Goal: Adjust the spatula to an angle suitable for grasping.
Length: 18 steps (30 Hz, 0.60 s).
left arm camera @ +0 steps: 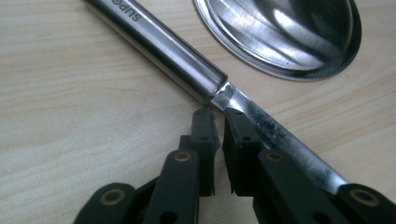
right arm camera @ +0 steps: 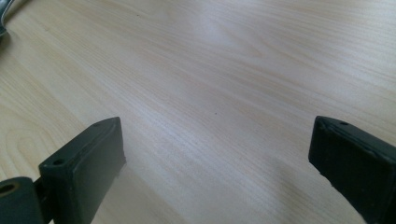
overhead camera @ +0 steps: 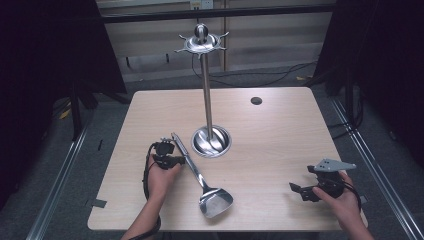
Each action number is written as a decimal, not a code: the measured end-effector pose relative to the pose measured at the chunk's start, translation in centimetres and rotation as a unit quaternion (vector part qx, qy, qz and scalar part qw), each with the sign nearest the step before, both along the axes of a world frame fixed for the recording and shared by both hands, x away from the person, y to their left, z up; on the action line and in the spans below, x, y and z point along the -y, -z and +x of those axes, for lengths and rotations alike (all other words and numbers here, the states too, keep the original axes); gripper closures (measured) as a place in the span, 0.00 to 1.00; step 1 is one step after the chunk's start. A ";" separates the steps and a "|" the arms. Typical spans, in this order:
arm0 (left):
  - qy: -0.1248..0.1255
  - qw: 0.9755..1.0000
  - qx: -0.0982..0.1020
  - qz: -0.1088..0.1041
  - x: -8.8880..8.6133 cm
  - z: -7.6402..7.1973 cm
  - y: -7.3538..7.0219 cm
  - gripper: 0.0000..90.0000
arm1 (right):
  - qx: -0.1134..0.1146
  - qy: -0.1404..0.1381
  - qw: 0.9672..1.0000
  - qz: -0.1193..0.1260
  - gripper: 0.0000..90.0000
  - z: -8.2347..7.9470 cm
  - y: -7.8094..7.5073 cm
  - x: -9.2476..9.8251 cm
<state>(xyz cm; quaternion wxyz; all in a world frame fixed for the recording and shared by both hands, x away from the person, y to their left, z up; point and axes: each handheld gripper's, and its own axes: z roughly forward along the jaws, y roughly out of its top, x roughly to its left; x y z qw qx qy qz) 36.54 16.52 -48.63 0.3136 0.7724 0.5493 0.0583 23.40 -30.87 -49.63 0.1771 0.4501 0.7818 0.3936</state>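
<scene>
Left gripper (left arm camera: 218,122): I keep jaws narrow, gripping nothing, beside the steel spatula (left arm camera: 159,46) lying mid-frame, ready to grasp.
Right gripper (right arm camera: 217,140): wide, idle, lower right.

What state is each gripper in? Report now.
Left gripper: barely open, nothing between the jaws, tips at the spatula neck.
Right gripper: wide open, empty.

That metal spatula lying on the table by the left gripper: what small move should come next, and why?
Probably open the left gripper wider and slide it sideways over the spatula shaft. In the left gripper view the jaws stand a narrow slit apart with nothing between them, and the thin shaft lies beside one jaw, not inside. The hook stand suggests hanging it afterwards. The right gripper waits open over bare table.
</scene>
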 end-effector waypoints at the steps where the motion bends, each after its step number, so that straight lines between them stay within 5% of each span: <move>1: -0.014 1.000 0.001 -0.002 0.1 0.0 0.0 0.86 | -0.001 0.000 1.000 0.000 0.04 0.0 0.0 0.0; 11: -0.052 0.999 -0.013 0.006 1.5 -0.2 -1.1 0.55 | 0.002 -0.013 1.000 0.004 0.04 1.0 -0.2 -0.7; 18: -0.050 0.997 -0.042 0.033 2.9 -0.5 -1.1 0.45 | 0.006 -0.029 1.000 0.006 0.04 2.0 -0.4 -1.9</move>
